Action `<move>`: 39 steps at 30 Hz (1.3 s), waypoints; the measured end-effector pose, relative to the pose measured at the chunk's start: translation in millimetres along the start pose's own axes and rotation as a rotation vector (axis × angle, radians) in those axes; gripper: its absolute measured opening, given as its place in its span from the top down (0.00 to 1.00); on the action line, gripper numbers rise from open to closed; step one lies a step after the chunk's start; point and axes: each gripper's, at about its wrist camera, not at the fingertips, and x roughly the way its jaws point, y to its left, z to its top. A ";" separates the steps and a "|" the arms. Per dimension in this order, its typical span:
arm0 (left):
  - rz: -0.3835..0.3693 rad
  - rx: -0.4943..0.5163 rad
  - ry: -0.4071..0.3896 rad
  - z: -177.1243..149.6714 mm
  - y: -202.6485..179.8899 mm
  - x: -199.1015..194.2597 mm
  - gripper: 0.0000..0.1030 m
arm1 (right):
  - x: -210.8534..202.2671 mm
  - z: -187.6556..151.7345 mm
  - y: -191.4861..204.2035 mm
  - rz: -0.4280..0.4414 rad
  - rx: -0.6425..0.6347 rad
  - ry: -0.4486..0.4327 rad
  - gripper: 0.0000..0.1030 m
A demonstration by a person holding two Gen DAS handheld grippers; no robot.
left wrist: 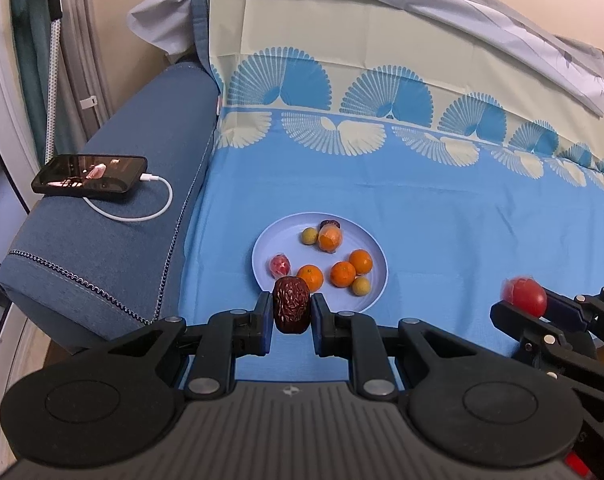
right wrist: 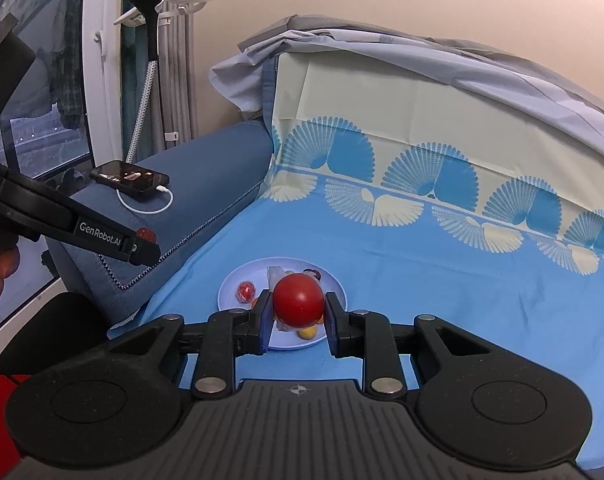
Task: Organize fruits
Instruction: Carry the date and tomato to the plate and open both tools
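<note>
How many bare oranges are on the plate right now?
3, all on the plate: one orange at the near edge, one right of it, one behind that. A fourth wrapped orange fruit sits farther back.

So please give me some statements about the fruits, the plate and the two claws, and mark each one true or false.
1. The left claw holds a wrinkled dark red date. True.
2. The right claw is open and holds nothing. False: it is shut on a red tomato.
3. The plate stands on the blue cloth and carries several small oranges. True.
4. The phone lies on the plate. False: it lies on the blue sofa arm, with a white cable plugged in.
5. The plate is red. False: it is pale blue.
</note>
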 end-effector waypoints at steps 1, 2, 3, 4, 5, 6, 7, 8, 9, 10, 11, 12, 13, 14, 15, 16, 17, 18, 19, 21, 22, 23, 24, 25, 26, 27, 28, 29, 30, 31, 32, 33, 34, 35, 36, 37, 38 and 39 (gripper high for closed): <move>0.000 0.000 0.002 0.1 0.1 0.5 0.80 | 0.4 0.0 -0.2 0.000 0.000 0.001 0.73; -0.001 0.001 0.003 0.3 0.3 1.1 0.80 | 0.5 -0.3 -0.7 0.001 0.000 0.003 0.73; -0.001 0.000 0.004 0.4 0.5 1.8 0.80 | 1.1 -0.4 -0.9 0.002 0.000 0.005 0.73; -0.001 0.000 0.004 0.5 0.6 1.9 0.80 | 2.0 -0.7 -1.1 0.003 0.000 0.007 0.73; -0.001 0.000 0.005 0.5 0.5 1.9 0.80 | 3.0 -0.6 -0.9 0.004 0.000 0.009 0.73; 0.000 0.000 0.006 0.5 0.7 2.6 0.80 | 3.8 -0.9 -0.8 0.004 0.000 0.011 0.73; 0.000 -0.001 0.009 0.6 0.8 3.7 0.80 | 3.8 -0.9 0.2 0.005 0.001 0.013 0.73; 0.000 -0.001 0.012 0.6 0.9 4.9 0.80 | 5.1 -0.6 0.5 0.006 0.001 0.016 0.73; 0.000 -0.002 0.015 0.5 0.9 6.2 0.80 | 6.2 -0.5 0.9 0.006 0.002 0.019 0.73; 0.000 -0.002 0.018 0.2 1.1 7.5 0.80 | 7.2 -0.8 0.7 0.009 0.002 0.023 0.73; 0.000 -0.002 0.022 -0.1 1.2 9.0 0.80 | 8.1 -1.0 0.8 0.010 0.002 0.027 0.73; 0.000 -0.003 0.026 0.2 1.8 10.3 0.80 | 9.7 -1.2 1.1 0.011 0.002 0.033 0.73; -0.001 -0.003 0.030 -0.4 2.4 11.9 0.80 | 10.7 -1.1 0.9 0.012 0.002 0.037 0.73; -0.002 -0.003 0.034 -0.6 2.6 13.4 0.80 | 12.1 -0.4 0.0 0.013 0.002 0.041 0.73; -0.002 -0.004 0.039 -0.8 3.1 15.0 0.80 | 13.7 -0.4 0.0 0.014 0.003 0.045 0.73; -0.002 -0.004 0.043 -0.2 3.4 17.3 0.80 | 15.3 -0.4 0.1 0.015 0.003 0.050 0.73; -0.002 -0.004 0.048 -0.3 3.7 19.0 0.80 | 16.7 -0.5 0.2 0.016 0.003 0.054 0.73; -0.002 -0.003 0.052 -0.3 3.8 20.7 0.80 | 18.5 -0.7 0.3 0.016 0.003 0.060 0.73; -0.003 -0.002 0.058 -0.5 3.8 23.0 0.80 | 20.3 -1.1 0.4 0.015 0.002 0.064 0.73; -0.005 -0.001 0.070 -0.6 4.3 27.3 0.80 | 23.9 -2.8 0.6 0.014 0.004 0.075 0.73; -0.008 -0.001 0.077 -0.7 4.9 30.3 0.80 | 25.7 -4.0 0.7 0.012 0.006 0.081 0.73; -0.010 -0.001 0.084 -0.8 5.3 33.0 0.80 | 27.7 -4.6 0.8 0.011 0.008 0.087 0.73; -0.012 -0.002 0.091 -0.8 6.1 36.1 0.80 | 29.9 -5.2 0.1 0.012 0.009 0.094 0.73; -0.014 -0.003 0.097 -0.8 6.9 38.9 0.80 | 32.9 -5.7 -0.1 0.011 0.010 0.102 0.73; -0.016 -0.004 0.103 -0.6 7.5 42.0 0.80 | 35.0 -6.3 0.1 0.010 0.010 0.107 0.73; -0.017 -0.005 0.110 -0.2 8.4 46.0 0.80 | 37.6 -7.0 0.3 0.010 0.010 0.114 0.73; -0.019 -0.006 0.117 0.1 8.9 49.1 0.80 | 40.8 -7.2 0.2 0.009 0.010 0.122 0.73; -0.022 -0.008 0.126 1.0 9.9 53.2 0.80 | 44.0 -7.5 0.3 0.008 0.009 0.128 0.73; -0.025 -0.011 0.133 1.9 11.0 56.8 0.80 | 47.9 -7.7 0.5 0.007 0.008 0.136 0.73; -0.029 -0.014 0.140 3.2 12.5 61.1 0.80 | 51.5 -7.8 0.5 0.006 0.009 0.144 0.73; -0.031 -0.015 0.146 4.9 14.0 65.3 0.80 | 54.8 -7.8 0.2 0.005 0.009 0.150 0.73; -0.031 -0.015 0.151 6.8 15.5 69.5 0.80 | 58.2 -7.9 0.1 0.005 0.010 0.157 0.73; -0.031 -0.014 0.155 8.9 16.8 73.2 0.80 | 62.4 -7.6 0.1 0.005 0.011 0.164 0.73; -0.031 -0.014 0.159 11.2 18.6 77.7 0.80 | 66.2 -7.4 0.4 0.005 0.013 0.170 0.73; -0.031 -0.013 0.164 14.0 20.0 82.0 0.80 | 71.7 -6.9 0.3 0.006 0.016 0.178 0.73; -0.032 -0.013 0.172 17.1 21.9 88.1 0.80 | 77.2 -6.3 0.0 0.008 0.019 0.187 0.73; -0.037 -0.017 0.182 19.9 24.0 94.2 0.80 | 83.8 -5.7 -0.3 0.010 0.023 0.197 0.73; -0.041 -0.023 0.191 22.4 25.6 100.0 0.80 | 89.3 -5.3 -1.0 0.013 0.025 0.205 0.73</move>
